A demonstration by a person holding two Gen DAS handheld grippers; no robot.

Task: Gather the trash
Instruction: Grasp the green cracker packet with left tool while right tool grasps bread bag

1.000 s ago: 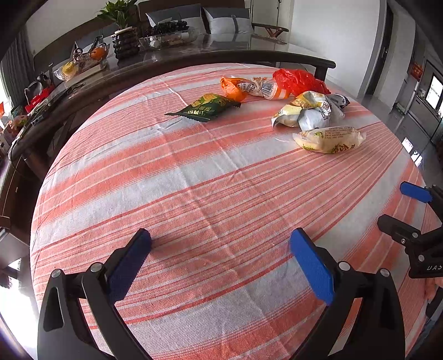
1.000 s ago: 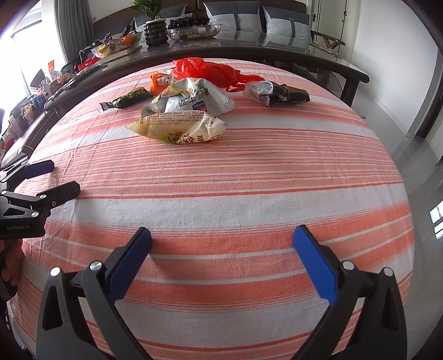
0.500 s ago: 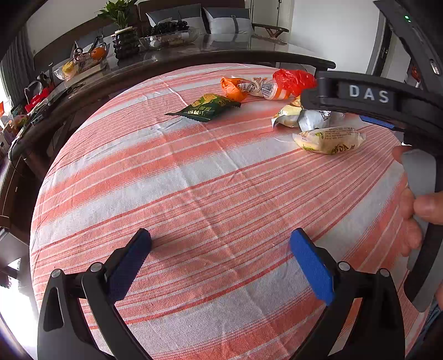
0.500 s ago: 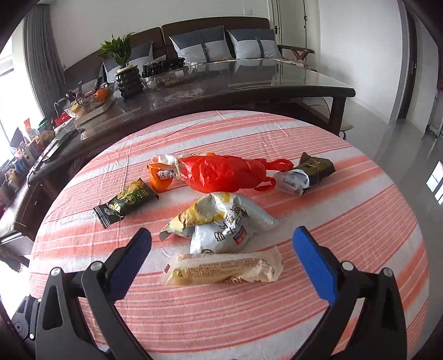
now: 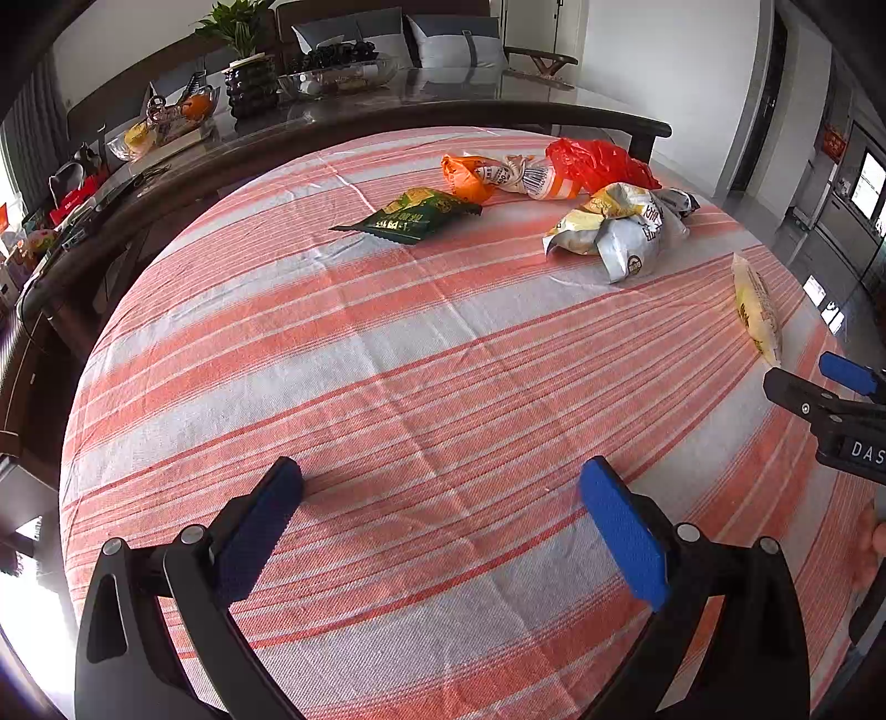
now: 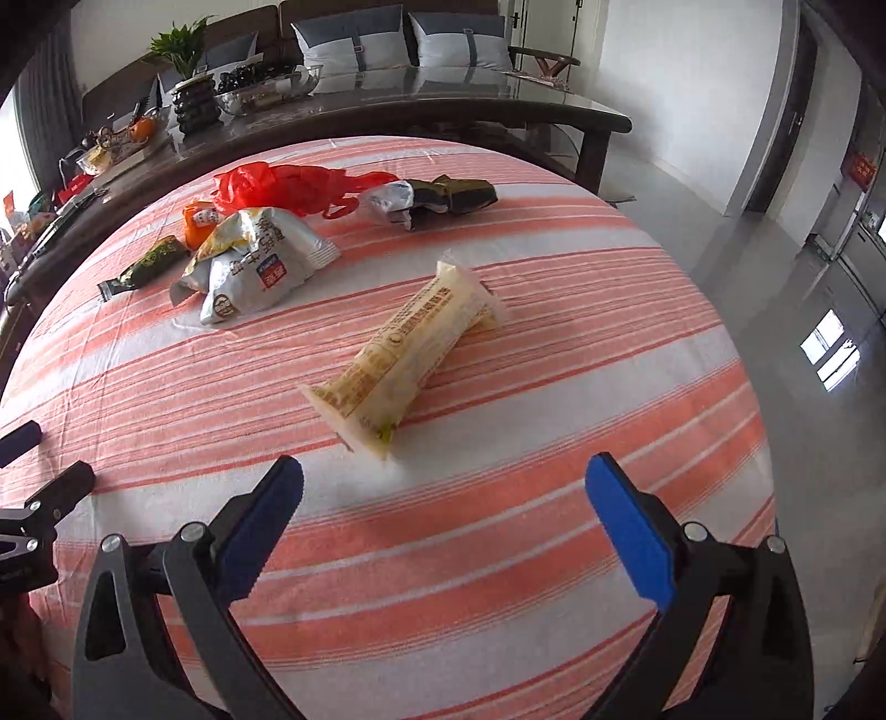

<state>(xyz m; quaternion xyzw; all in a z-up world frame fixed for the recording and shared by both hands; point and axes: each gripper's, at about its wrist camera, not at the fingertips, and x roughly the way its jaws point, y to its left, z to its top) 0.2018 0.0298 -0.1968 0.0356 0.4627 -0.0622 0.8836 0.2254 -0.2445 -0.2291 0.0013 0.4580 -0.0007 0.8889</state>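
right tool [image 5: 830, 382] cut by frame edge; orange packet [image 6: 202, 221] half hidden behind silver bag [image 6: 260, 266]

**Beyond the striped cloth**

We see an orange-and-white striped tablecloth [image 5: 387, 343] filling the middle. At twelve o'clock runs a dark glossy table [image 6: 443, 105]; on it, towards eleven, stand a potted plant [image 6: 188, 83] and a glass bowl [image 6: 266, 88]. Grey cushions [image 6: 354, 33] line the sofa behind.

- Left wrist view: low over the near part of the striped tablecloth [image 5: 387, 343], facing the far wrappers.
- Right wrist view: low, close behind the pale yellow wrapper [image 6: 404, 354].
- Shared: the same cloth, that wrapper [image 5: 756, 310], and the dark table [image 6: 443, 105] behind.
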